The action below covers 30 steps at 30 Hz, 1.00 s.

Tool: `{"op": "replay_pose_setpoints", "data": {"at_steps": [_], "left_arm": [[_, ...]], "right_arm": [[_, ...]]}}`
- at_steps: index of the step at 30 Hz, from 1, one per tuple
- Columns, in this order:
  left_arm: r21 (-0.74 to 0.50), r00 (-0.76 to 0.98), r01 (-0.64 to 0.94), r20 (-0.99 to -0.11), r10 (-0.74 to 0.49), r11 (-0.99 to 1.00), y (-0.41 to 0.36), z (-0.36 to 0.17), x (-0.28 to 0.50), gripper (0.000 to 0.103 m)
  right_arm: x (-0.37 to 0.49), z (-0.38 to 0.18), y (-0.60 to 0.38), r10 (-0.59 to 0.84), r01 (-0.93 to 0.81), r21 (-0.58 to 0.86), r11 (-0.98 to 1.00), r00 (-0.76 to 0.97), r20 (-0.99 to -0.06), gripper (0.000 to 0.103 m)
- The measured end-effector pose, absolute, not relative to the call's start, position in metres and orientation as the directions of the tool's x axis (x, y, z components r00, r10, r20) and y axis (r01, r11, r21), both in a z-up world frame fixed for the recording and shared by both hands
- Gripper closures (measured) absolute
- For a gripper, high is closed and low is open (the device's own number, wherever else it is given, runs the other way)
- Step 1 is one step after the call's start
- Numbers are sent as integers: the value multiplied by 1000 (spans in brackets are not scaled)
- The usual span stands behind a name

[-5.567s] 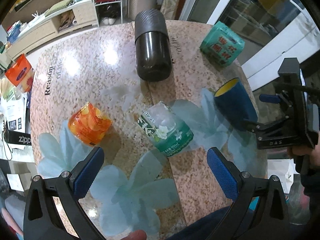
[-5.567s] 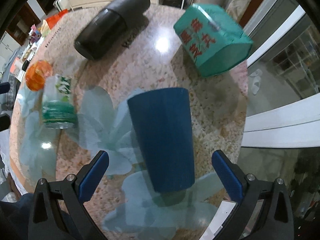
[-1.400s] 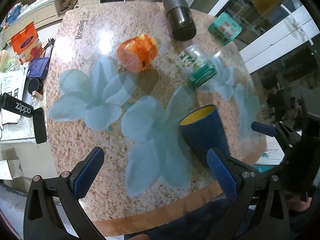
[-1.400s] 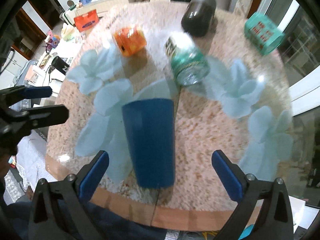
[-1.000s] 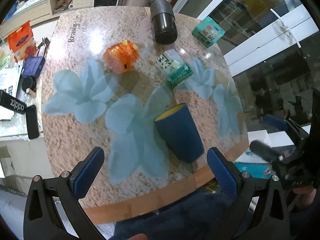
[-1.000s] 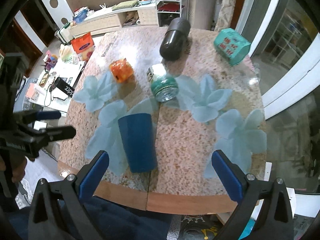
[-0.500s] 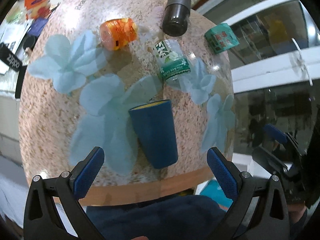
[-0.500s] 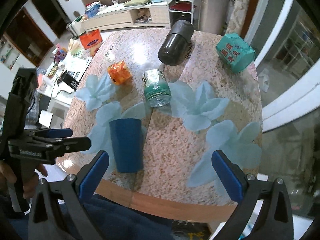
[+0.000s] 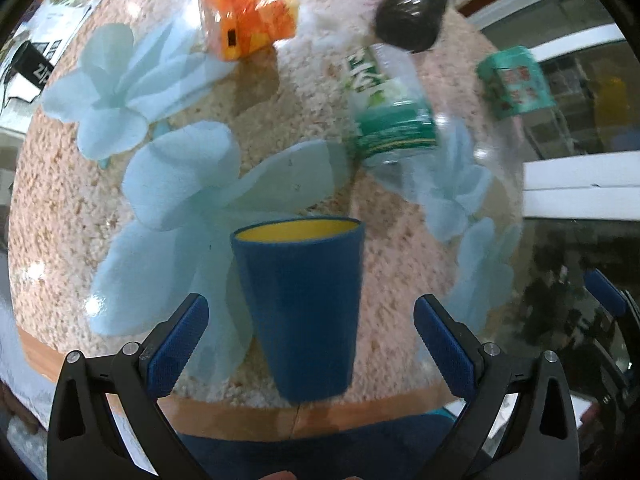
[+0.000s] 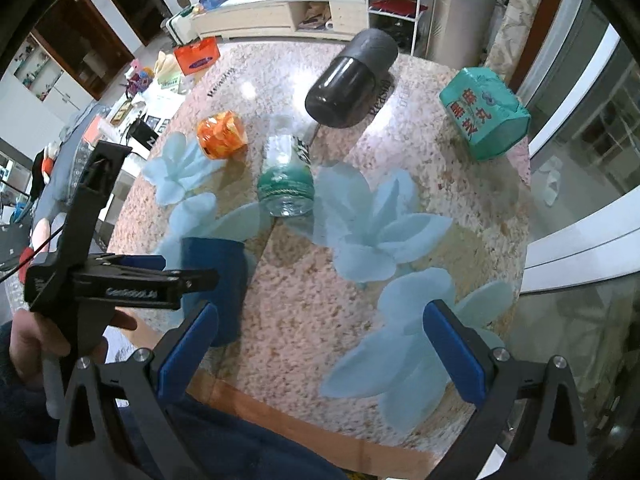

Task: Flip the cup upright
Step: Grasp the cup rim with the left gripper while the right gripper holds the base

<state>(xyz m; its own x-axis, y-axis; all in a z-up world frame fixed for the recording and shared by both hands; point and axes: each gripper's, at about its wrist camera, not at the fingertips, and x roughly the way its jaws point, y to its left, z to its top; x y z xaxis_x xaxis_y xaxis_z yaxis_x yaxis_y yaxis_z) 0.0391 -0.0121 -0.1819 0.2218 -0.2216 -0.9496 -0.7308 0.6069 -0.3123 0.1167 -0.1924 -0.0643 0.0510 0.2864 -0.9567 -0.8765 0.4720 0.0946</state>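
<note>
A dark blue cup with a yellow inside lies on its side near the table's front edge, its mouth pointing away from me. My left gripper is open, its blue pads on either side of the cup's base without touching it. In the right wrist view the cup lies at the left, partly hidden behind the left gripper. My right gripper is open and empty above the table's front right part, away from the cup.
On the round speckled table with pale blue flower prints lie an orange packet, a green-labelled plastic bottle, a dark cylindrical flask and a teal pack. The wooden table edge is close in front.
My left gripper has moved in low toward the cup, which now lies between its open pads. My right gripper has drawn back and to the right, away from the cup.
</note>
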Motion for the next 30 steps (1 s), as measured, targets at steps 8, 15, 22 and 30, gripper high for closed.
{"op": "replay_pose_setpoints", "data": {"at_steps": [8,15,22,30], "left_arm": [[-274,172,-789,-958,-230,550,-2,-225,50,0],[-282,182,-793,-956,-232,539,-6,-237,52,0],[-297,195,-766,-953,-234,571,-15,-227,55,26],[-329,232,-737,-944,-236,591,-22,-219,54,26]], "right_arm": [[128,-84,-186,263,-886,112,450,12,-965,0],[134,-93,-184,249,-885,118,451,-2,-968,0],[136,-94,-184,254,-879,121,461,0,-967,0],[135,-91,-187,277,-866,133,481,6,-961,0]]}}
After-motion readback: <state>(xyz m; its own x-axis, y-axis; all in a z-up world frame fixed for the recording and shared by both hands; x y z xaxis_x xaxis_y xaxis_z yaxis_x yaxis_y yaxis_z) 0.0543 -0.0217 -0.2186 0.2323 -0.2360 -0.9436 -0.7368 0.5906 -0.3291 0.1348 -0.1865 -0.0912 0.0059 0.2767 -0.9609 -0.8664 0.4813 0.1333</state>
